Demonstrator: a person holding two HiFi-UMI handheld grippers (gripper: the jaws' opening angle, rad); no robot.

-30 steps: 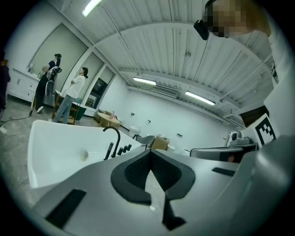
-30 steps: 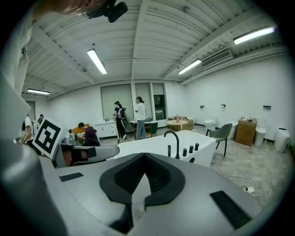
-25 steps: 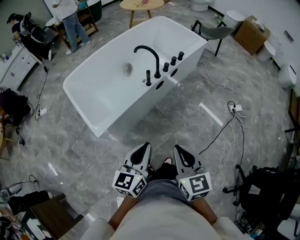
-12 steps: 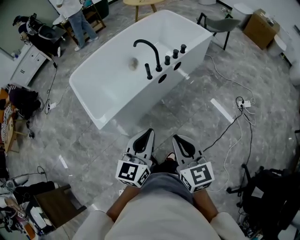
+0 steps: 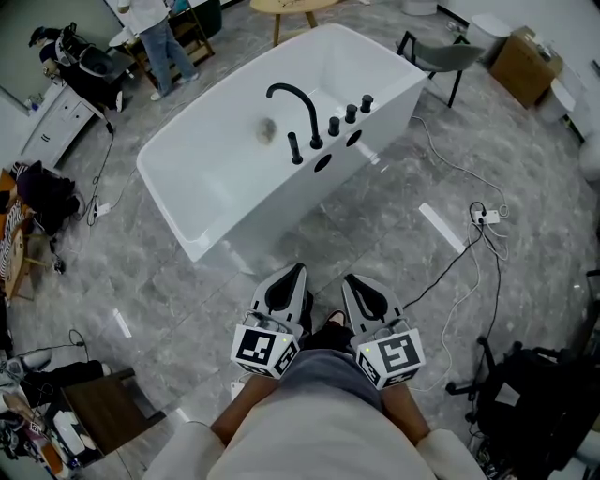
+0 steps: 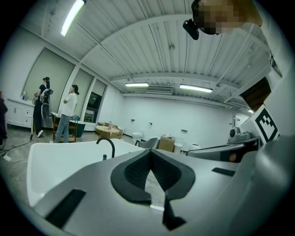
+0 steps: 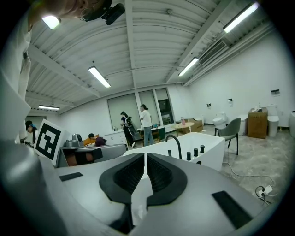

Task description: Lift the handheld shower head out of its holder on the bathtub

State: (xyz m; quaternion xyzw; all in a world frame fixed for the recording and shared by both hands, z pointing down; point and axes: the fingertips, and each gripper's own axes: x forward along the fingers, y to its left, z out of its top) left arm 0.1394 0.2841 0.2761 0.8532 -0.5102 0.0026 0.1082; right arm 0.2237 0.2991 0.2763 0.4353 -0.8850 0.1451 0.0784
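The white bathtub (image 5: pixel 216 178) stands ahead of me on the grey floor. On its near rim are a black arched faucet (image 5: pixel 298 101), three black knobs (image 5: pixel 350 113) and the black handheld shower head (image 5: pixel 295 148), upright in its holder. My left gripper (image 5: pixel 298 270) and right gripper (image 5: pixel 349 279) are side by side low in the head view, well short of the tub, both shut and holding nothing. The left gripper view shows the faucet (image 6: pixel 109 145) beyond the shut left gripper (image 6: pixel 150 153). In the right gripper view, faucet (image 7: pixel 176 142) and knobs (image 7: pixel 195 151) show past the shut right gripper (image 7: pixel 145 156).
Cables and a power strip (image 5: pixel 483 217) lie on the floor at the right. A black bag (image 5: pixel 539 394) sits at the lower right. Behind the tub are a grey chair (image 5: pixel 441 56), a round wooden table (image 5: pixel 291 7) and a cardboard box (image 5: pixel 527 61). A person (image 5: pixel 155 37) stands far left.
Both grippers have moved a little forward toward the tub, still side by side and shut. The tub sits slightly nearer and further left in the head view.
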